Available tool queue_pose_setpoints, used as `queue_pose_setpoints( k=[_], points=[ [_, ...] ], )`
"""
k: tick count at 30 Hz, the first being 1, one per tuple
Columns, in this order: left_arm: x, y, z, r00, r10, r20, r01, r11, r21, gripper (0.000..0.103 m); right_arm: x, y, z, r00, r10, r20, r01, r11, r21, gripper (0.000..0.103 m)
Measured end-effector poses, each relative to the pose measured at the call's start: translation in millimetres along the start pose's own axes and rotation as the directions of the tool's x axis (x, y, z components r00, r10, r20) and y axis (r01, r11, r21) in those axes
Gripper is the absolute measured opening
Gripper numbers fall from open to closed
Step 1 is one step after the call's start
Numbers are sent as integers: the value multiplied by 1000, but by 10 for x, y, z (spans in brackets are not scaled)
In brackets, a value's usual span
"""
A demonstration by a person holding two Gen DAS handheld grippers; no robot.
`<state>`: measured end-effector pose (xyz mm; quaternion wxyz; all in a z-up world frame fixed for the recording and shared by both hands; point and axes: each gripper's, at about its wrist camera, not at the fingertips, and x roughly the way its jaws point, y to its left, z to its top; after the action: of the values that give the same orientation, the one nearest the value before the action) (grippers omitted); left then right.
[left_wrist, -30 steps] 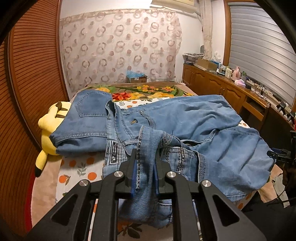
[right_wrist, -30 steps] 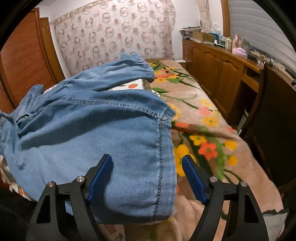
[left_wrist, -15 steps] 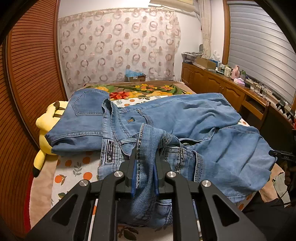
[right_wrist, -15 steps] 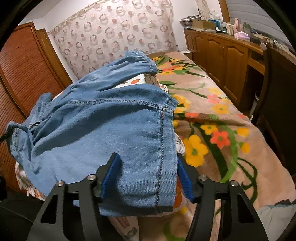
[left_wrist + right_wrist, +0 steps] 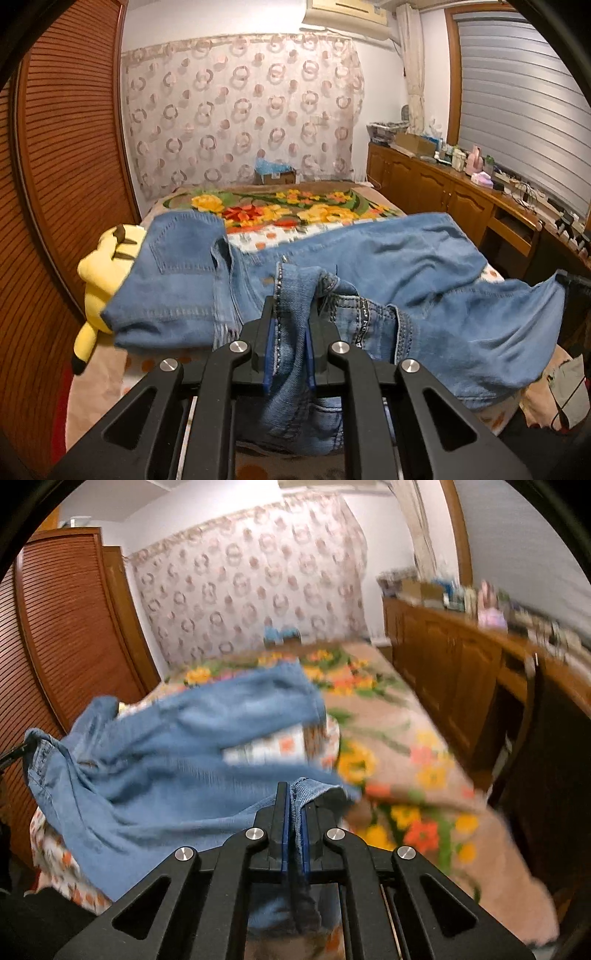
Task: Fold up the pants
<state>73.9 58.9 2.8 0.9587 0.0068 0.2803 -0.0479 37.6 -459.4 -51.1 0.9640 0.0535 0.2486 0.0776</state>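
One pair of jeans (image 5: 424, 266) on one bed (image 5: 295, 206); left hand-held gripper (image 5: 290, 321) clenched on waistband, right hand-held gripper (image 5: 293, 805) clenched on hem; one yellow plush toy (image 5: 98, 280) beside.

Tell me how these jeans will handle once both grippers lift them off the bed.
The jeans will likely sag between the two grips: the denim already drapes in folds. Probably heavy for cloth, as the bunched waistband hangs down through the left gripper. The right gripper pinches only a thin hem edge, so that side may slip.
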Motion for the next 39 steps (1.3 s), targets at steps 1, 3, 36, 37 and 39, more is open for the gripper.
queue_pose_setpoints(
  k=[1, 3, 36, 37, 39],
  points=[
    [18, 17, 42, 1000, 3, 6, -3, 1000, -1, 14, -5, 28, 110, 1000, 0, 20, 1, 1000, -19, 4],
    [74, 67, 144, 1000, 9, 16, -9, 1000, -5, 14, 12, 94, 327, 998, -3, 55, 6, 998, -57, 4],
    [629, 532, -20, 989, -11, -149, 1, 998, -62, 52, 1478, 471, 786, 995, -49, -85, 37, 991, -131, 58],
    [656, 524, -66, 987, -9, -161, -1, 998, -60, 52, 1460, 461, 756, 995, -46, -88, 35, 991, -130, 58],
    [717, 513, -132, 983, -21, -184, 9, 998, -69, 52, 1401, 428, 694, 994, -32, -100, 20, 992, -125, 58]
  ],
)
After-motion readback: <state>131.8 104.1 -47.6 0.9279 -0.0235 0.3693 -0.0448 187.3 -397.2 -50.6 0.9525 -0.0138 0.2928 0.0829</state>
